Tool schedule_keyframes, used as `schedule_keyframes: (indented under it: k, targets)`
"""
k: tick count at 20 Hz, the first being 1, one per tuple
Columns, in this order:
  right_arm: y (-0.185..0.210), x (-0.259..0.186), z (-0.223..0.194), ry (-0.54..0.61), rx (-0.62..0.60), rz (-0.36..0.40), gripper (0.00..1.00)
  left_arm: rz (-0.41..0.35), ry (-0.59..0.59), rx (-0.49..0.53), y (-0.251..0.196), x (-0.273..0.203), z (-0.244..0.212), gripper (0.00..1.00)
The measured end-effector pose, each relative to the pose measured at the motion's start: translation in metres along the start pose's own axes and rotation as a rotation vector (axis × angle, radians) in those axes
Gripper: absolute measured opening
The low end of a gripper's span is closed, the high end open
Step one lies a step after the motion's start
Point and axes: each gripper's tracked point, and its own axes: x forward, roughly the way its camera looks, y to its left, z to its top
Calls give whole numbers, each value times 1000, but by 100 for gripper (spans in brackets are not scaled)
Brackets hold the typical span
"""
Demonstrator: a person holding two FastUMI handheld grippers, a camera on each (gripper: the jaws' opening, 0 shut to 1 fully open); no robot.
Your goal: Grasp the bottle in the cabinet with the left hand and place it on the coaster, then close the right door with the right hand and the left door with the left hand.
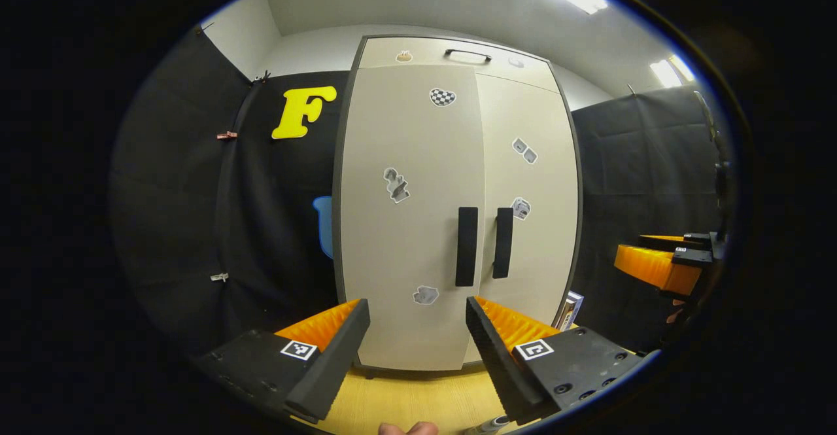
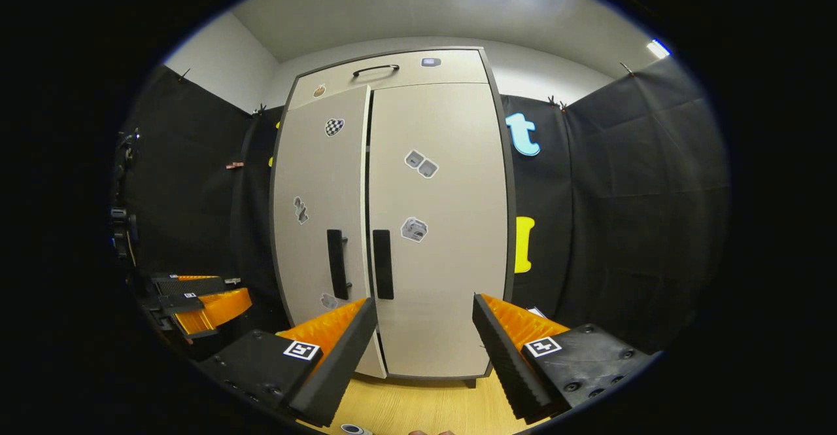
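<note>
A beige two-door cabinet point(image 1: 418, 226) stands on the wooden table point(image 1: 405, 402), close in front of me. Its right door point(image 2: 444, 239) lies flat and shut. The left door point(image 2: 320, 226) stands out a little, with a dark gap along its inner edge. Two black handles point(image 1: 466, 246) meet at the middle. My left gripper point(image 1: 418, 356) is open just before the left door, holding nothing. My right gripper point(image 2: 425, 363) is open in front of the right door, also holding nothing. A small round object point(image 2: 353, 430), perhaps the bottle's top, peeks in at the bottom edge.
A small box point(image 1: 569, 311) leans at the cabinet's right foot. The top drawer has a black handle point(image 1: 467, 54). Black cloth walls close in on both sides. A fingertip point(image 1: 409, 428) shows at the bottom edge. The right gripper point(image 1: 660, 265) hangs off to the side.
</note>
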Motion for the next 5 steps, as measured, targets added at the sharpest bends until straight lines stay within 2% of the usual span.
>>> schedule_keyframes:
  k: [5]
  targets:
    - [9,-6,-1,3,-5,2,98,-7,-7,14,4,-9,3,94]
